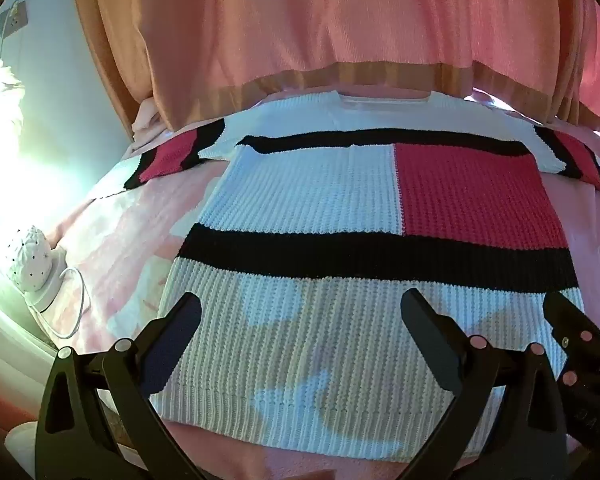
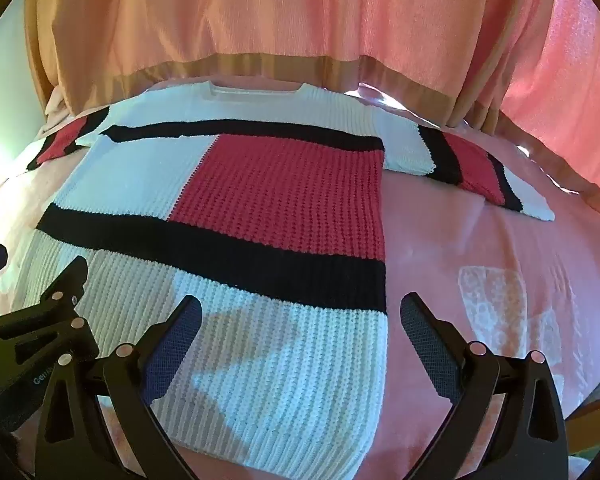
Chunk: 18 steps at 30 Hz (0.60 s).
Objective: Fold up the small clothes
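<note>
Flat, sweater (image 1: 300, 184) runs lengthwise, collar away, hem toward camera.

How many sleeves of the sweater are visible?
2. One sleeve lies spread to the right of the sweater, the other sleeve to its left. None seems hidden.

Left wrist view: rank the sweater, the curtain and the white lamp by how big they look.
1. Curtain and sweater: similar, too close to rank.
2. Lamp: clearly smallest.
</note>
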### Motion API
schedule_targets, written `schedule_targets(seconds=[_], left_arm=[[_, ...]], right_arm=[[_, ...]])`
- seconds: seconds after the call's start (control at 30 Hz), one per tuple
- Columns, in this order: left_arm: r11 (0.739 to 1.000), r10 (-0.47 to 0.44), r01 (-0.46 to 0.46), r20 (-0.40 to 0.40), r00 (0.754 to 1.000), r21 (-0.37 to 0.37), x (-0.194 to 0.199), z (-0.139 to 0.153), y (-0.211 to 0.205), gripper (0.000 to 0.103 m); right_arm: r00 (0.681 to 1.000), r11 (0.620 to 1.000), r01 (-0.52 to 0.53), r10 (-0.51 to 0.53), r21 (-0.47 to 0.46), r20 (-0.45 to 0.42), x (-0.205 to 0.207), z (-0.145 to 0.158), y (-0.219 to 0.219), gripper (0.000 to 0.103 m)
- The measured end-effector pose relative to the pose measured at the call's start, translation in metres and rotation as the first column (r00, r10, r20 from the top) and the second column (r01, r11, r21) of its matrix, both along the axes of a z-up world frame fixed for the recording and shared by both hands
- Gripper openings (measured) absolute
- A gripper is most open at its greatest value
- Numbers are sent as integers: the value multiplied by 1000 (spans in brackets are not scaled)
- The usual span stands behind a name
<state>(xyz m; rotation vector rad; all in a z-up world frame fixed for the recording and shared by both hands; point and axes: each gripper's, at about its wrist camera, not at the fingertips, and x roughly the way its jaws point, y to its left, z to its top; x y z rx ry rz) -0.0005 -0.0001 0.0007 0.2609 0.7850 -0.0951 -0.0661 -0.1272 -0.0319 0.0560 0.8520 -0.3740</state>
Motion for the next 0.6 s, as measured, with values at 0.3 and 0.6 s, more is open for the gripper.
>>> schedule_targets(seconds=[0.3, 0.6], left_arm=[[1000, 3, -3, -2, 1000, -12, -1, -1, 4, 98], [1000, 8, -8, -9, 1000, -8, 1, -2, 4, 98]], right_arm=[[1000, 1000, -5, 5, -3, 4, 3, 2, 7, 98], [1000, 1000, -1, 1, -1, 2, 5, 0, 7, 98]])
